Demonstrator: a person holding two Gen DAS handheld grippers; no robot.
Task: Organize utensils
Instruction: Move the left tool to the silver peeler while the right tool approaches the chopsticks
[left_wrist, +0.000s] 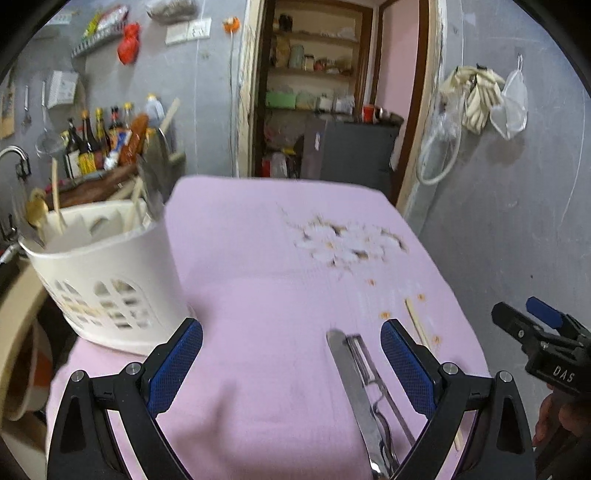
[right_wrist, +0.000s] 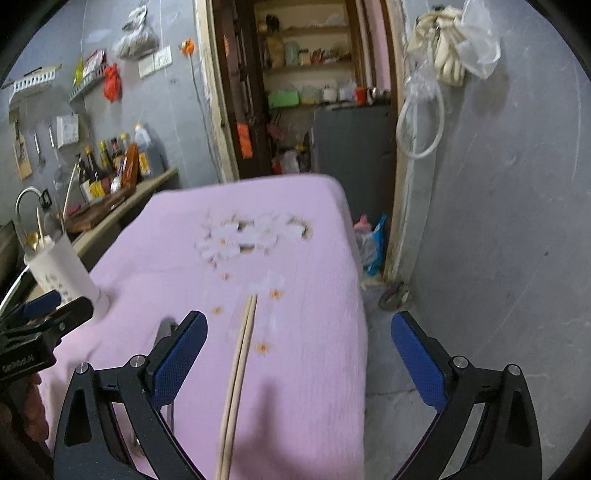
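Observation:
A white utensil holder with wooden and metal utensils in it stands at the left of the pink cloth; it also shows in the right wrist view. My left gripper is open and empty above the cloth. A butter knife, a peeler and a spoon or fork lie between its fingers near the right one. A pair of wooden chopsticks lies on the cloth between the fingers of my open, empty right gripper. The chopsticks also show in the left wrist view.
The cloth-covered table ends at the right, with bare floor beyond. A counter with sauce bottles and a sink tap is at the left. A doorway to a pantry is behind. The right gripper shows in the left wrist view.

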